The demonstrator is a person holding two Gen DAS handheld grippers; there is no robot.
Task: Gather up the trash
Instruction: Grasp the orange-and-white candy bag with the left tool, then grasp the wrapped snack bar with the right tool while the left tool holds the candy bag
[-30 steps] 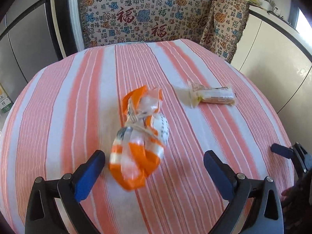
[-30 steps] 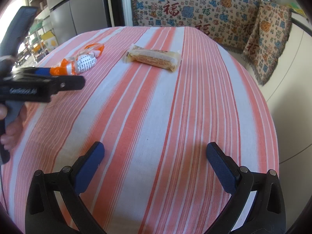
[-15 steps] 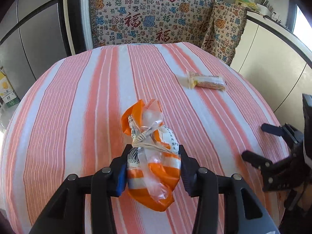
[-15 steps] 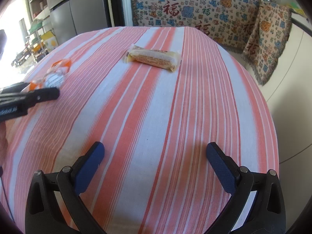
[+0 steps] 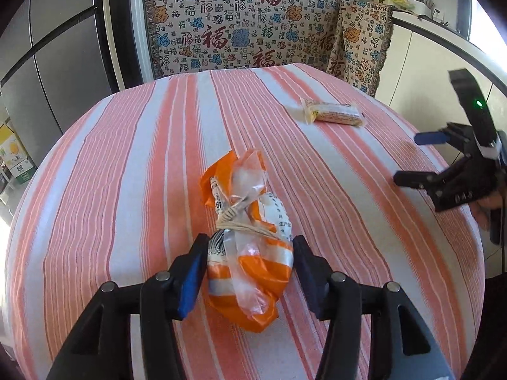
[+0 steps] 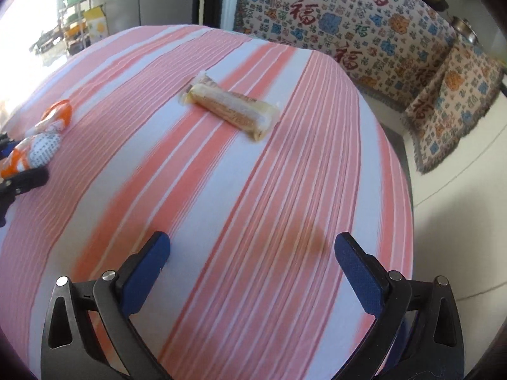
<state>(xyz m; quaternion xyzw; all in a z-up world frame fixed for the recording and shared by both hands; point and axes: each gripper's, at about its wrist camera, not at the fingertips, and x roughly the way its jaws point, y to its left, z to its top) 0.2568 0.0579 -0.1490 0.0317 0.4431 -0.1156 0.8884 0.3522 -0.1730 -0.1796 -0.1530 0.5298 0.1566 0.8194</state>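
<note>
An orange and white tied plastic bag (image 5: 250, 240) lies on the striped tablecloth (image 5: 133, 171). My left gripper (image 5: 250, 264) is shut on the bag, its blue pads pressing both sides. The bag also shows at the left edge of the right wrist view (image 6: 38, 145). A yellowish snack wrapper (image 6: 231, 107) lies farther back on the table, also seen in the left wrist view (image 5: 332, 114). My right gripper (image 6: 253, 256) is open and empty above the cloth, short of the wrapper. It shows at the right in the left wrist view (image 5: 421, 158).
A chair draped with a patterned cloth (image 5: 247, 31) stands behind the round table. White cabinets (image 5: 421, 72) are to the right, a grey fridge (image 5: 47, 63) to the left. The table edge (image 6: 402, 190) drops off at the right.
My left gripper closed on the orange bag and holds it. My right gripper has swung and moved toward the snack wrapper, which now looks nearer.
</note>
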